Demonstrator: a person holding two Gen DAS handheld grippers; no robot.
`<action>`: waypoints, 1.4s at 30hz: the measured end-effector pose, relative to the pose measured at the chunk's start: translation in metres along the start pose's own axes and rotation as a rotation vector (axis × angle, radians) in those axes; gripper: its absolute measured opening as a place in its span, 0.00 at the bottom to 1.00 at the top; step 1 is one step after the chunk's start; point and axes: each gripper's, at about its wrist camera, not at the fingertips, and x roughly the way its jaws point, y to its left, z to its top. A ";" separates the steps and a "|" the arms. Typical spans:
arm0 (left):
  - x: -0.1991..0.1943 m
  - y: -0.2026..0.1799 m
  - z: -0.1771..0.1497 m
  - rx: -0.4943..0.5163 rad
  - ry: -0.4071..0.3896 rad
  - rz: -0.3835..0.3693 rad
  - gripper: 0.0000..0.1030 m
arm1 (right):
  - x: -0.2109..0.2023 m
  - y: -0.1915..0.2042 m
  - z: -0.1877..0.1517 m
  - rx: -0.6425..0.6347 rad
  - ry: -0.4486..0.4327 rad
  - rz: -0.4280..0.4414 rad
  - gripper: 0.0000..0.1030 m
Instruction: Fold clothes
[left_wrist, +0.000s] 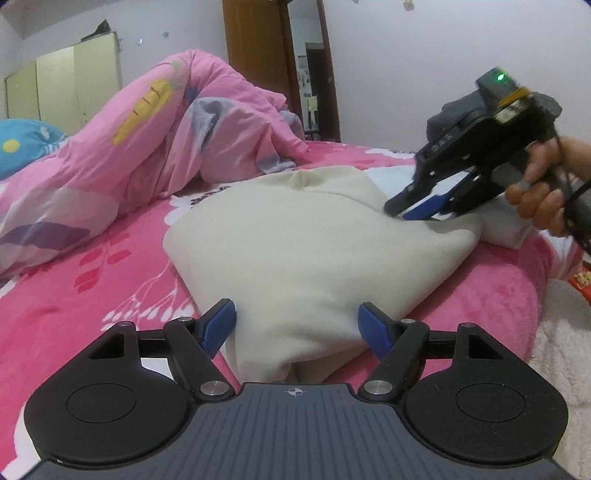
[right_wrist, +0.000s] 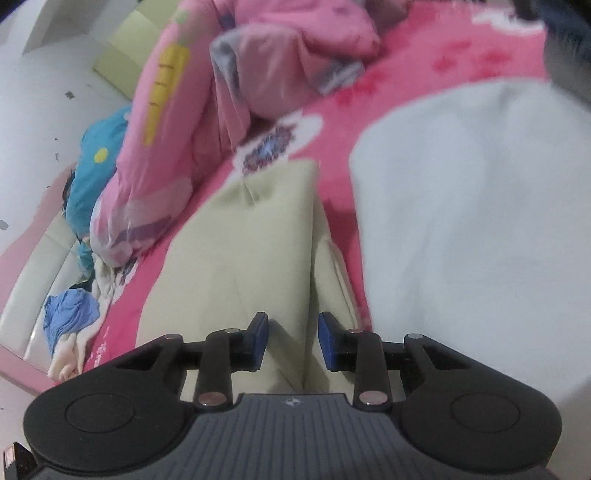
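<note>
A cream garment (left_wrist: 303, 251) lies folded over on the pink bed sheet (left_wrist: 110, 280). My left gripper (left_wrist: 297, 326) is open, its blue pads either side of the garment's near corner. My right gripper (left_wrist: 417, 210) hovers at the garment's far right edge, held by a hand; its fingers look slightly apart. In the right wrist view the right gripper (right_wrist: 293, 339) is open just above the cream garment (right_wrist: 236, 258), holding nothing. A white garment (right_wrist: 472, 206) lies to its right, blurred.
A crumpled pink quilt (left_wrist: 155, 133) with a carrot print is heaped at the back left. A blue pillow (left_wrist: 22, 147) lies far left. A wooden door frame (left_wrist: 258, 44) and wardrobes (left_wrist: 62, 85) stand behind. Blue clothes (right_wrist: 70, 314) lie by the headboard.
</note>
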 end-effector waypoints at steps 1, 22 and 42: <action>0.000 0.000 -0.001 0.001 -0.003 -0.001 0.73 | 0.005 -0.004 0.003 0.018 0.018 0.009 0.24; 0.000 -0.004 -0.002 0.032 0.016 -0.006 0.75 | -0.012 0.072 -0.061 -0.766 -0.311 -0.657 0.05; 0.000 -0.005 -0.003 0.015 0.029 0.008 0.77 | 0.008 0.109 -0.044 -0.623 -0.341 -0.428 0.07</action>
